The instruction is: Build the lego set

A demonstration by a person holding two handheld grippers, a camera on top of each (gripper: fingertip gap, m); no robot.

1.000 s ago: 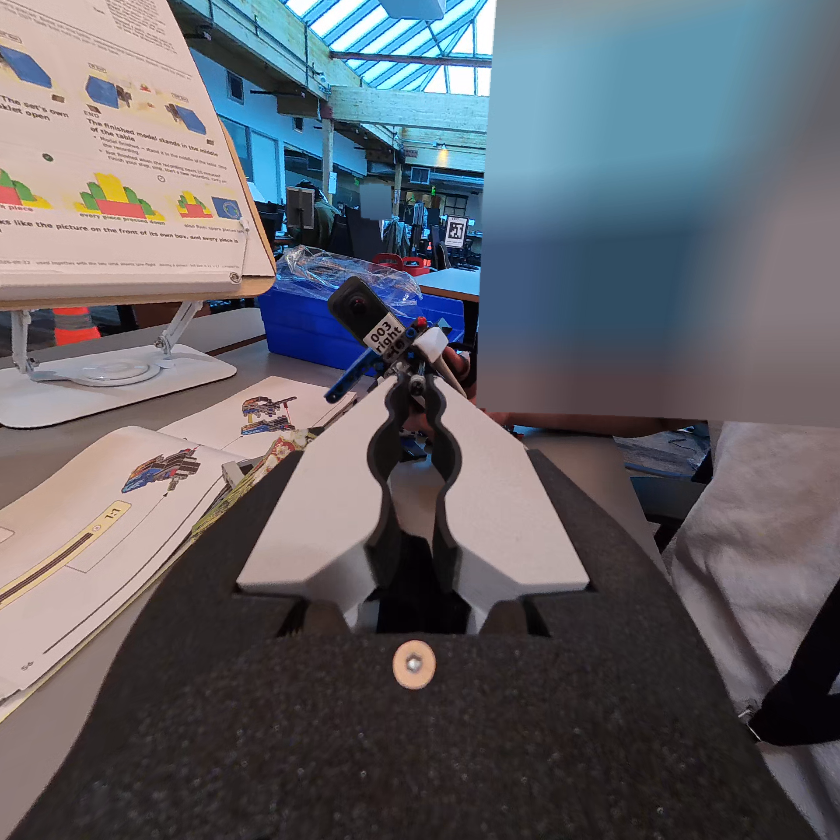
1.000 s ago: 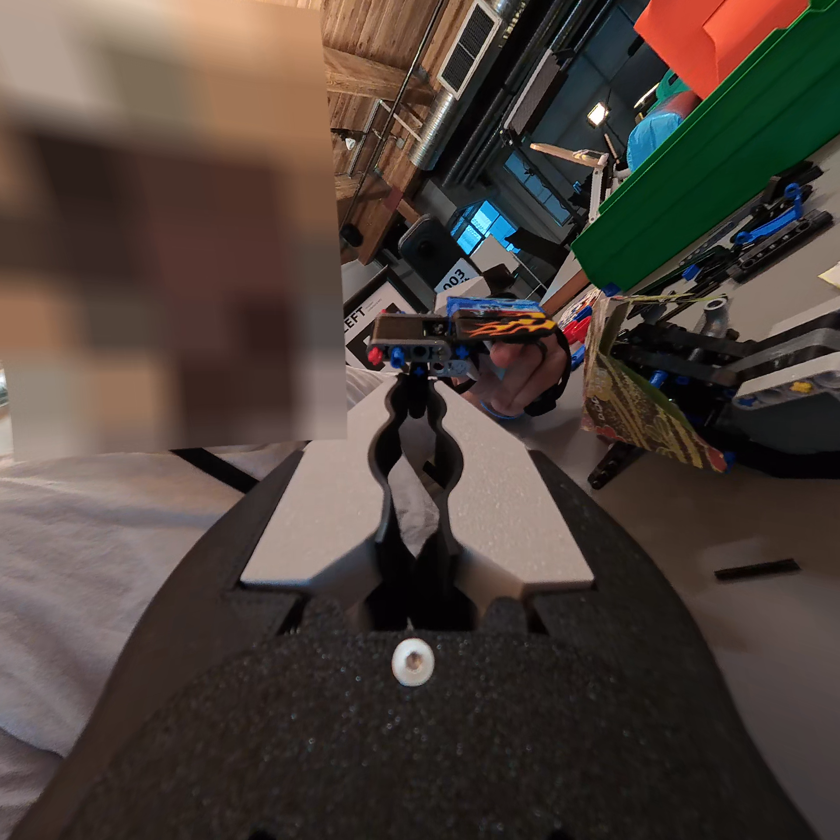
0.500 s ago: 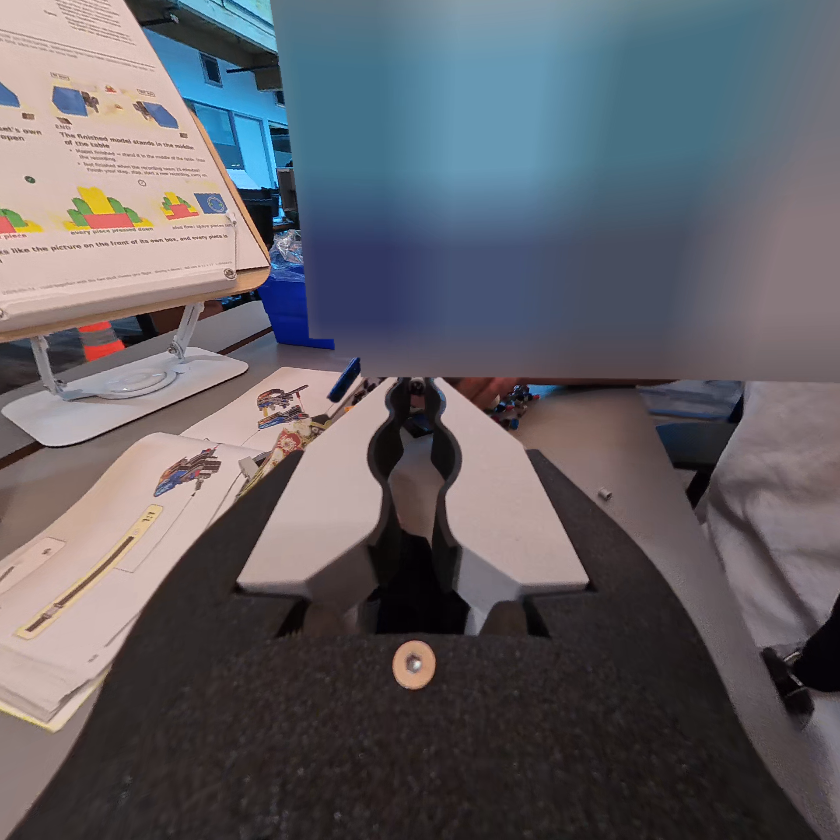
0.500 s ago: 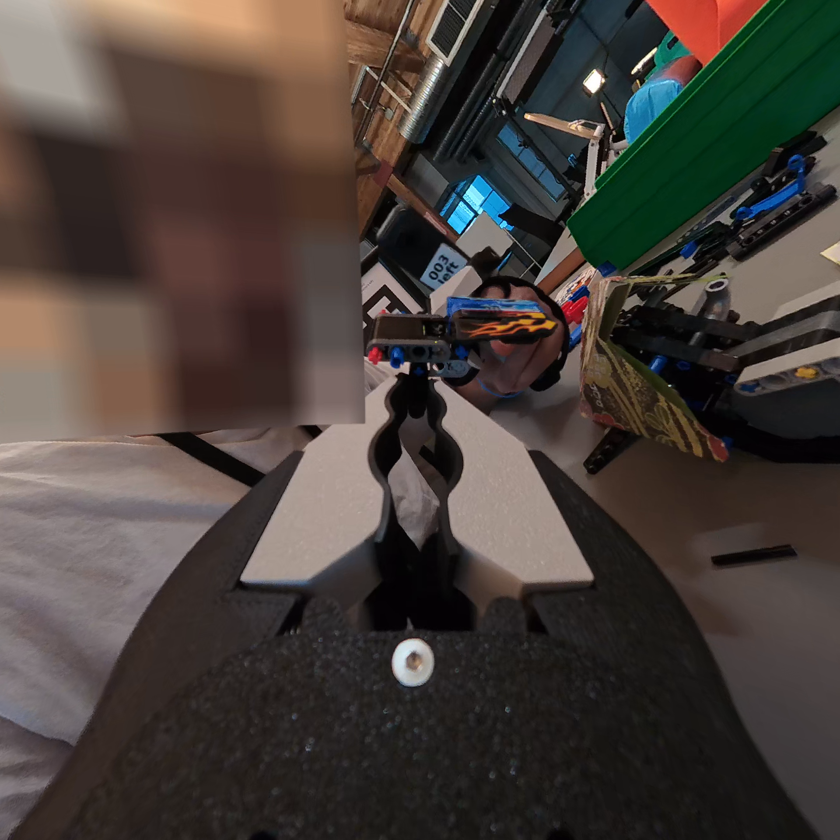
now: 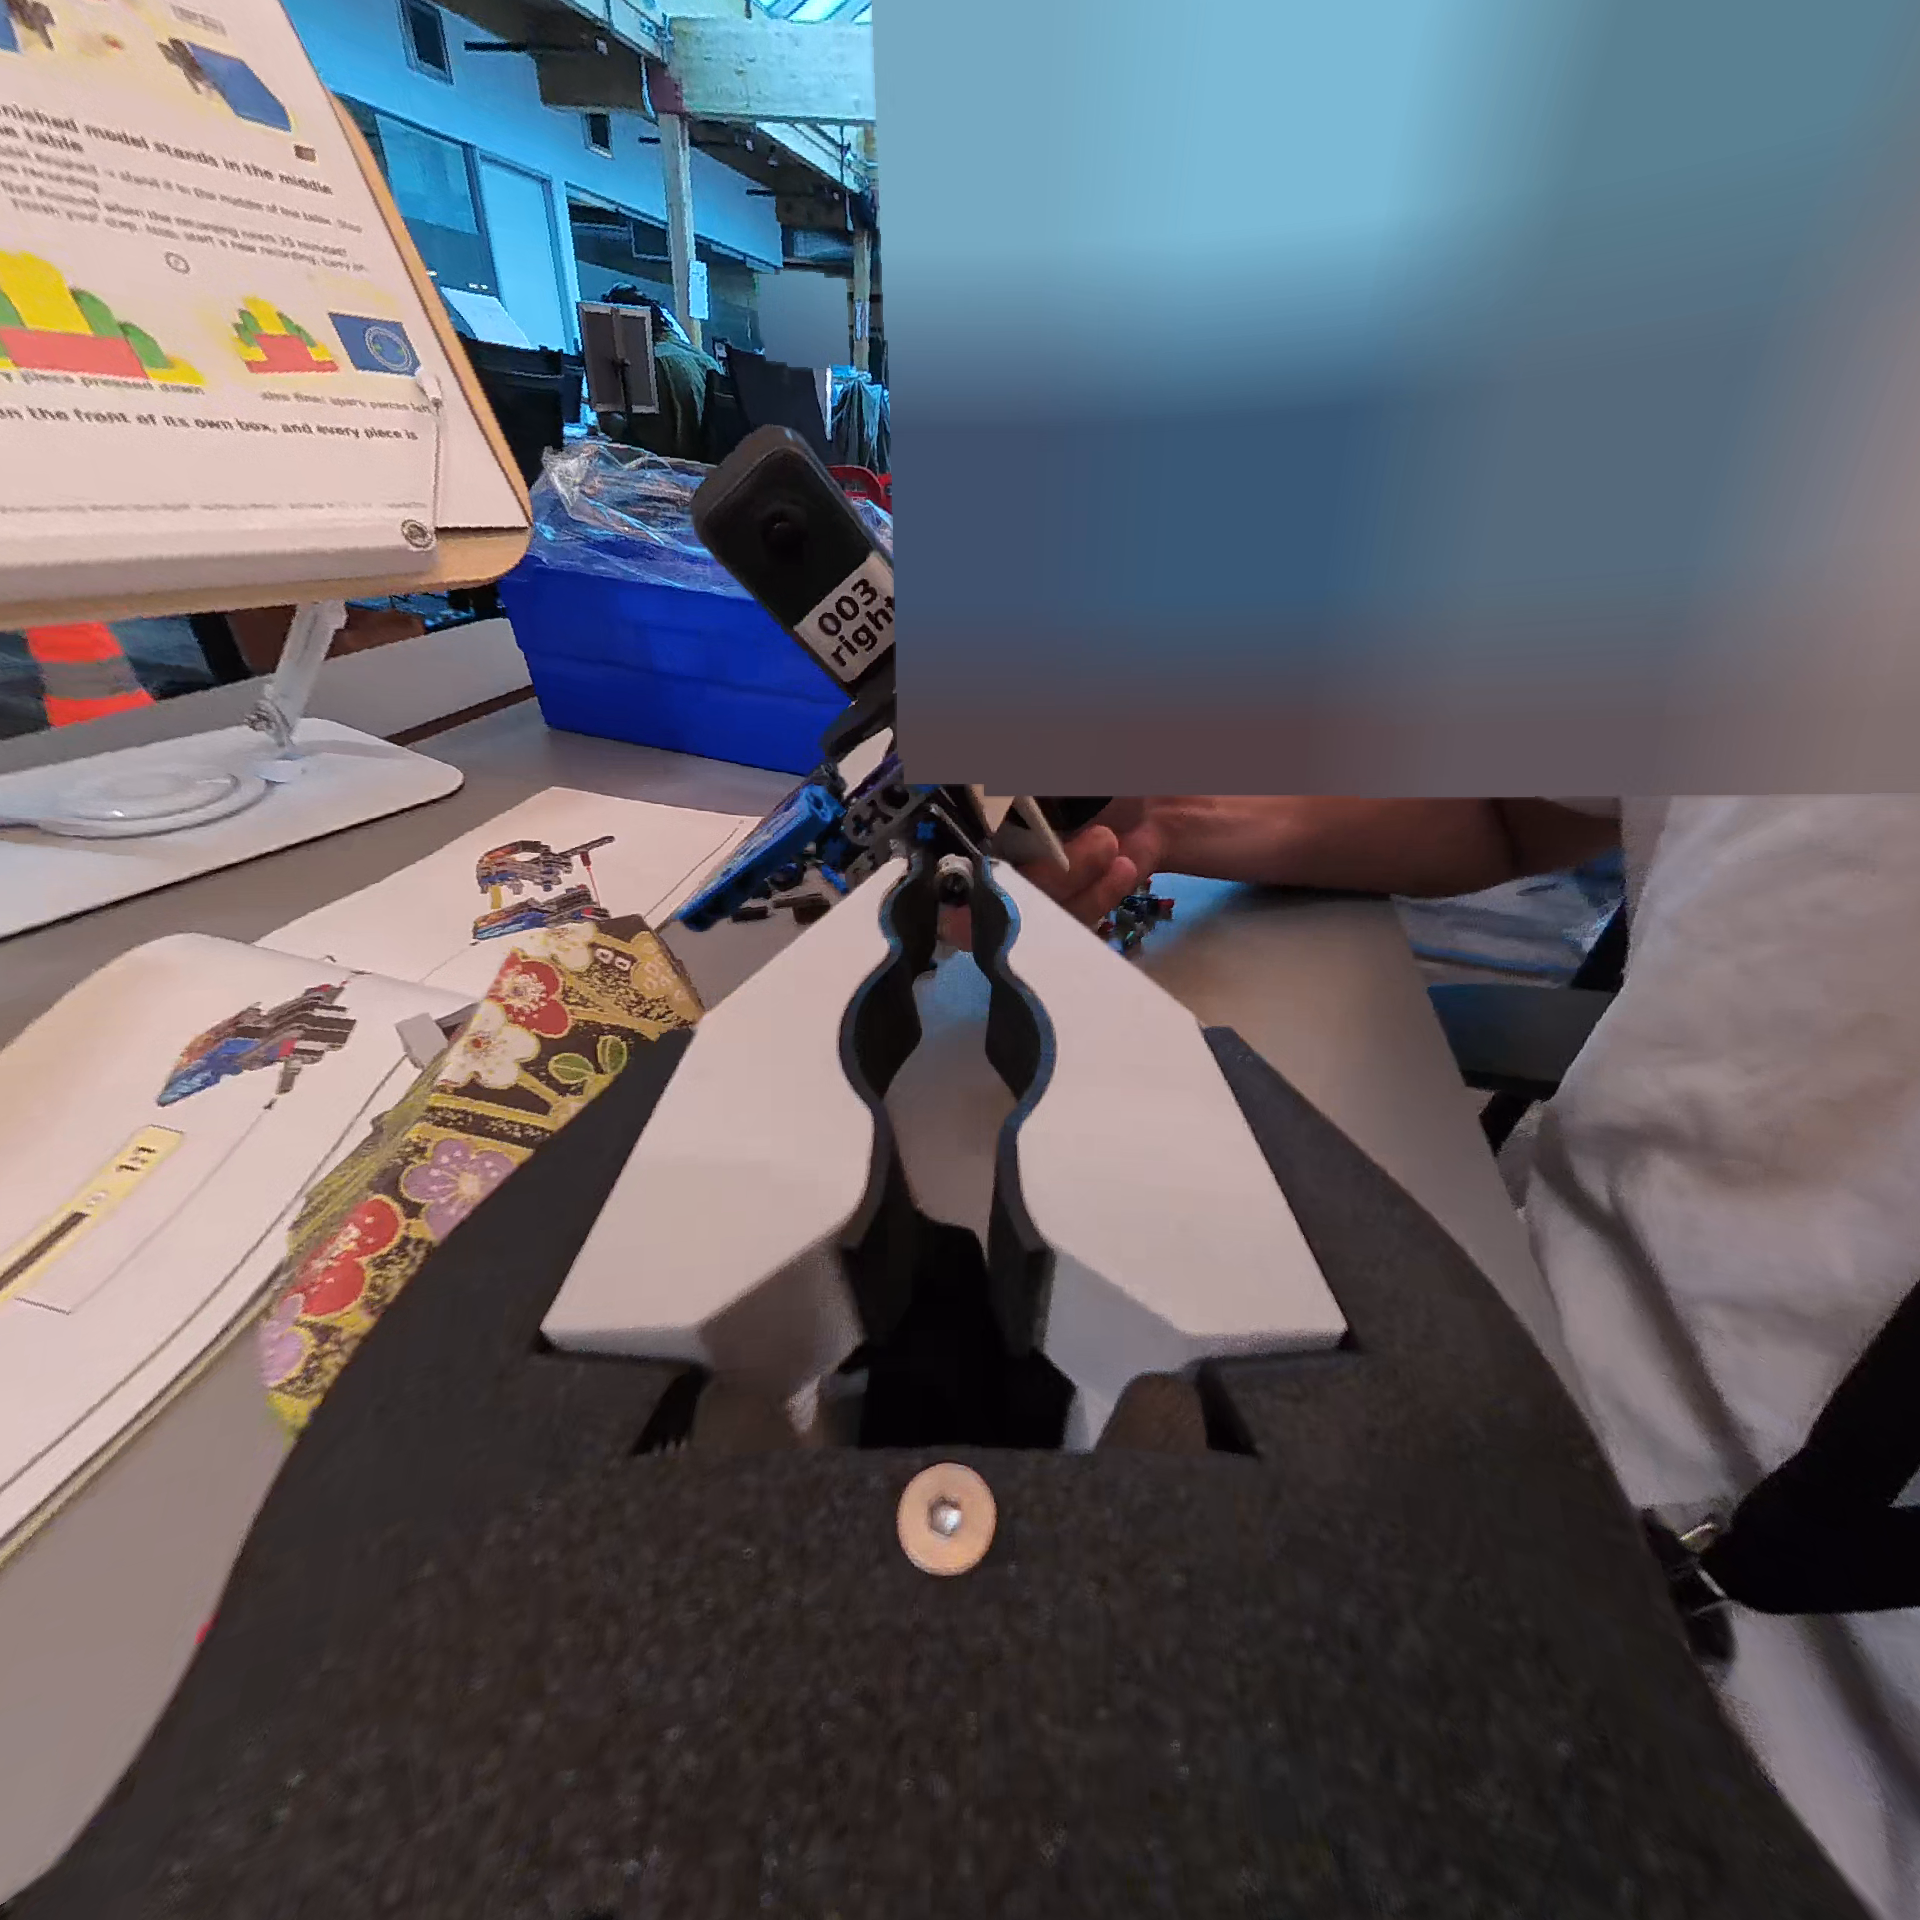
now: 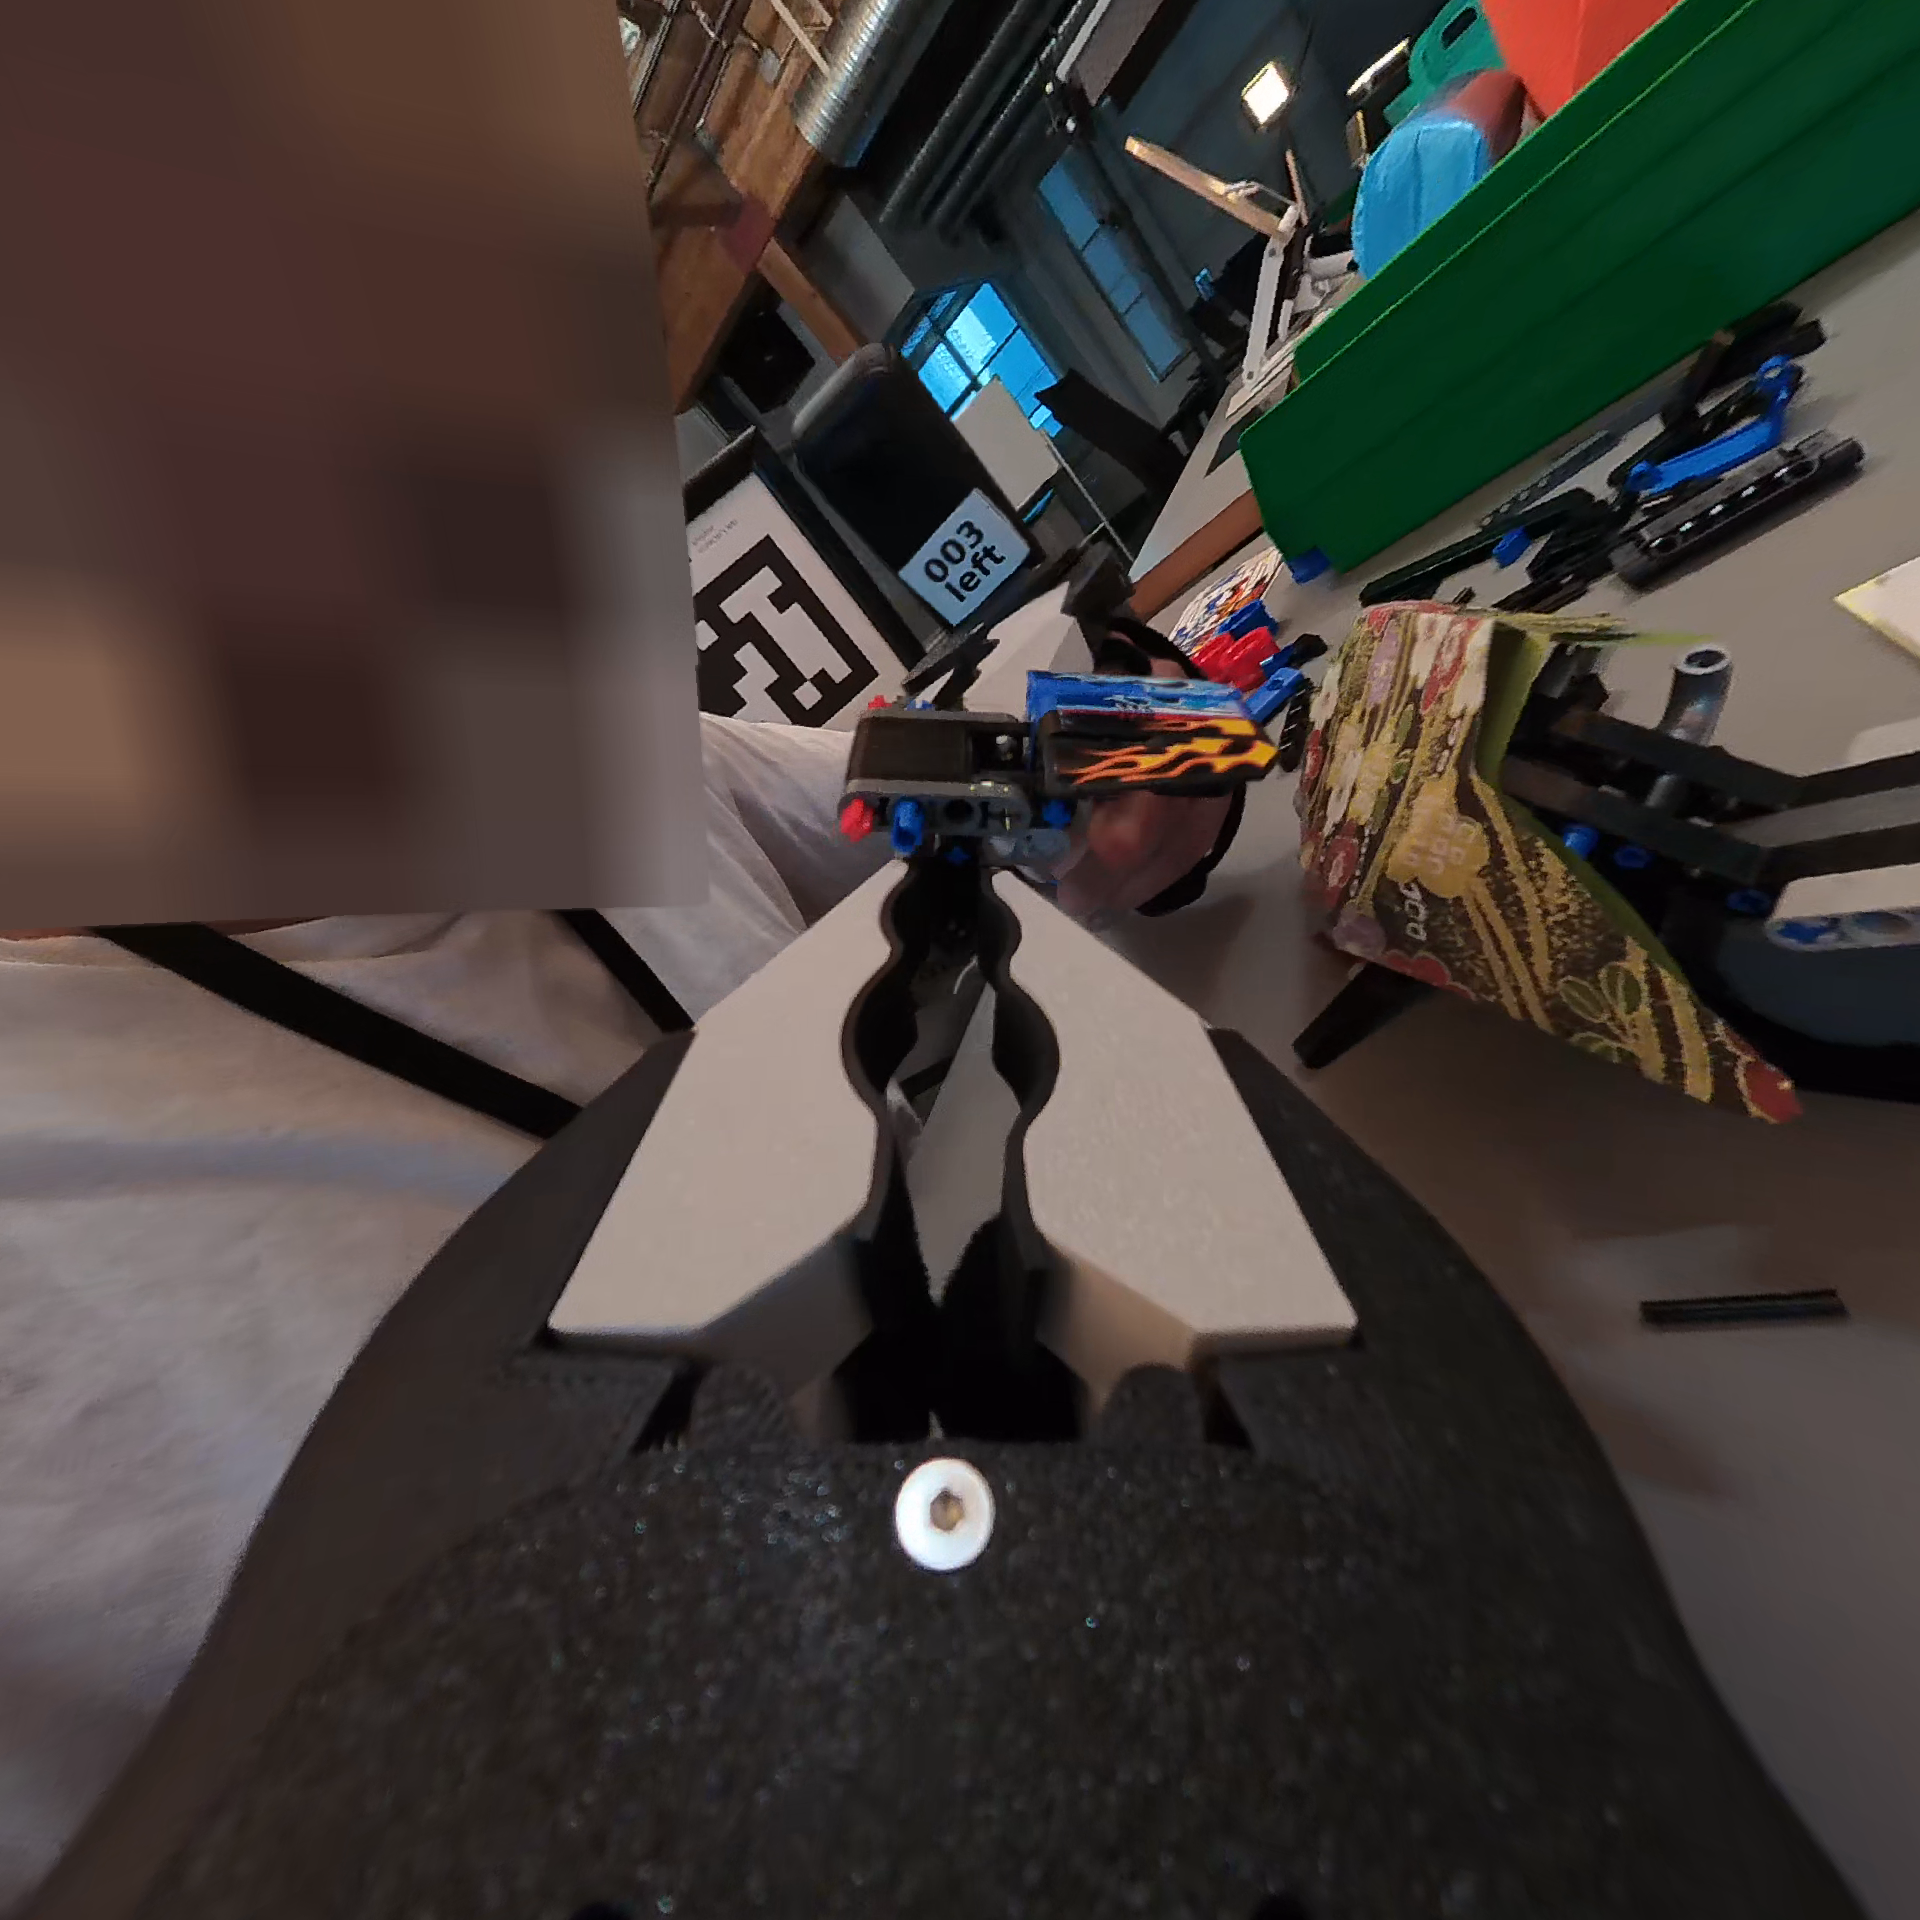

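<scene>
We are working over a grey desk (image 6: 1455, 1174), and the biggest thing on it is a green bin (image 6: 1558, 343) at the far right, with a blue bin (image 5: 665, 644) far off in the left wrist view. Nearer on the left, an open instruction booklet (image 5: 135, 1143) is lying flat below a tilted instruction board (image 5: 208, 312) on its stand. A floral patterned box (image 6: 1455, 831) is sitting in the middle, with a black and grey chassis section (image 6: 1683, 790) just behind it.

We are holding a small sub-assembly (image 6: 1039, 769), blue with a flame panel, above the desk. The right gripper (image 6: 951, 883) is pinching it from below, its fingers nearly together. The left gripper (image 5: 951, 894) is also closed down to a narrow gap, gripping what looks like a small pale pin at the same sub-assembly's edge.

We judge the build to be partway along: two sections exist but are not joined, and loose black and blue beams (image 6: 1714, 499) and a black axle (image 6: 1745, 1309) are waiting unused.
</scene>
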